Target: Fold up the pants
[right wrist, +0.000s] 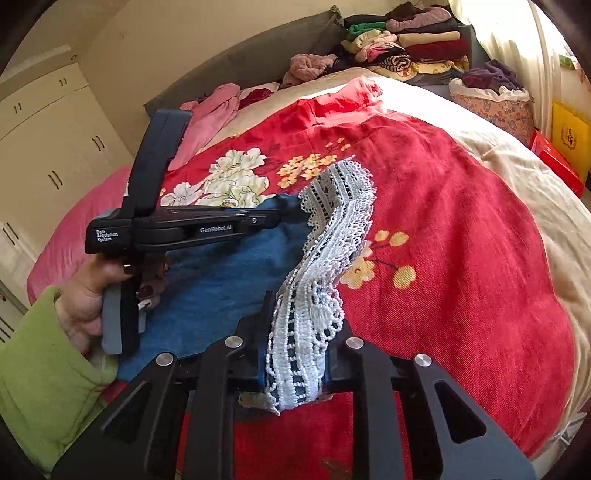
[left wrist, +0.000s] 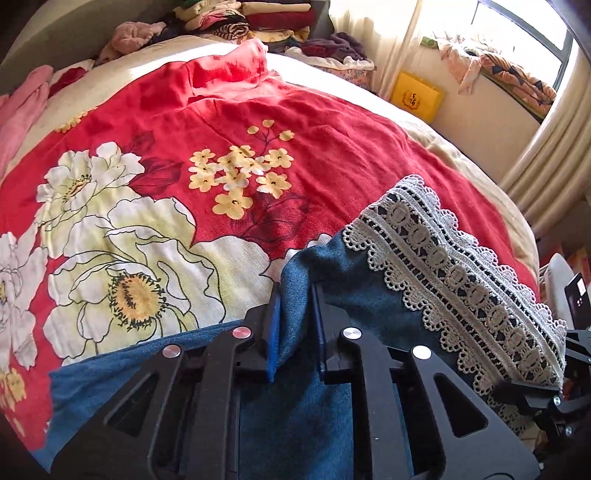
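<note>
A bed [left wrist: 436,144] fills both views, spread with a red cover [left wrist: 332,155] printed with big white flowers and clusters of small yellow ones; a cream quilt [right wrist: 517,177] shows beyond it along the bed's right edge. The pants [left wrist: 354,280], blue denim with a broad white lace hem [left wrist: 461,273], lie at the near edge of the bed, their hem end lifted off the cover.

The left gripper [left wrist: 295,325] has its jaws nearly together, pinching a fold of denim just beside the lace. The right gripper [right wrist: 299,354] is closed on the lace band itself, which drapes over its fingers. In the right wrist view a hand [right wrist: 92,295] in a green sleeve [right wrist: 40,373] grasps the left gripper's handle above the denim.

At the bed's far edge, against a grey headboard [right wrist: 258,48], stands a stack of folded clothes [right wrist: 402,40], with loose pink garments [right wrist: 214,118] at the far left corner. White cupboards [right wrist: 48,147] line the wall to the left. To the right are pale curtains [left wrist: 539,166], a bright window [left wrist: 517,29], a yellow box [left wrist: 417,96] and a floral basket [right wrist: 495,107].
</note>
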`<state>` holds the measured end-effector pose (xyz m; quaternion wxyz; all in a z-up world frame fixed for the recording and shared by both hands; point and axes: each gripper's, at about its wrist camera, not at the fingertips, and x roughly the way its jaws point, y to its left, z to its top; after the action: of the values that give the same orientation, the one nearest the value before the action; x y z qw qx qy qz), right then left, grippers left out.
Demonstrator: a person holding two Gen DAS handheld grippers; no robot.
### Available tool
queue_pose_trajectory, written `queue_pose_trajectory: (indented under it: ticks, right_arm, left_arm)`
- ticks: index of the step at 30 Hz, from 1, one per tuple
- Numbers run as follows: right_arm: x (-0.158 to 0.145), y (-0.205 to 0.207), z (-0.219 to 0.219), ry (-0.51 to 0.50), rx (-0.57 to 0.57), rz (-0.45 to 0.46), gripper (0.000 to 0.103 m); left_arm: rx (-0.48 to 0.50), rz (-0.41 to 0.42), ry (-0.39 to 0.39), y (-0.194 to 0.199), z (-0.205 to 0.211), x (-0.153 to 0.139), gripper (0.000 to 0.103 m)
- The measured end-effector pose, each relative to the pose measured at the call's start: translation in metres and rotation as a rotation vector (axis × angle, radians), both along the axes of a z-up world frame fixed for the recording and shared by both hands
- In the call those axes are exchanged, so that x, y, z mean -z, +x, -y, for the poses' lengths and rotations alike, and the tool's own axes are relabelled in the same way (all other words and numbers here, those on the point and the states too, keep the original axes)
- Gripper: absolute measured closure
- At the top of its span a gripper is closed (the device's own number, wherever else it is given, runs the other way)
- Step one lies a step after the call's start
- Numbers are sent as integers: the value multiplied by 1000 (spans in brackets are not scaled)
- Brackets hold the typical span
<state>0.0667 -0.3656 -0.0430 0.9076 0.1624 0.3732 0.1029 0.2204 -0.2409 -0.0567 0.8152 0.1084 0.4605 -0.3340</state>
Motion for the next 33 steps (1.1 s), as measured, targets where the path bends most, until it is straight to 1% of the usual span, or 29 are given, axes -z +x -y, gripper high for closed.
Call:
queue_pose_trajectory:
  ticks: [5, 10, 12, 14, 16, 19, 21, 24, 26, 28, 31, 32, 33]
  right_arm:
    - [-24, 1, -26, -23, -62, 52, 84]
    - [-43, 8, -68, -54, -161, 98, 84]
    - [-47, 12, -92, -82, -216, 110, 84]
    - [-49, 15, -114, -123, -263, 123, 84]
    - [-48, 19, -136, -159, -309, 125, 84]
    - [-43, 23, -168, -230, -387, 126, 84]
    - [-38, 24, -190, -281, -441, 128, 84]
    - [-25, 24, -218, -348, -508, 110, 84]
    - [-17, 24, -233, -369, -537, 101, 84]
    - [-9, 22, -247, -386, -565, 96, 84]
    - [-2, 20, -262, -396, -589, 94, 81]
    - [-1, 18, -266, -387, -596, 92, 80]
    - [-2, 17, -269, -373, -608, 97, 79]
  left_arm:
    - [-31, -6, -75, 2, -19, -13, 98]
    - [-76, -6, -134, 6, -47, -25, 98]
    - [-96, -8, -143, 7, -62, -28, 98]
    - [-135, -16, -137, 10, -80, -28, 94]
    - [-188, -34, -140, 14, -101, -27, 93]
    - [-311, -57, -181, 23, -149, -34, 93]
    - [-376, -42, -208, 25, -179, -44, 92]
    - [-437, -40, -267, 20, -217, -54, 85]
    - [-456, -33, -290, 11, -235, -58, 78]
    - [-462, -27, -277, 2, -243, -55, 76]
    - [-452, -45, -282, -8, -243, -49, 70]
    - [-446, -56, -295, -11, -244, -48, 66]
    - [-438, -62, -304, -12, -242, -47, 65]
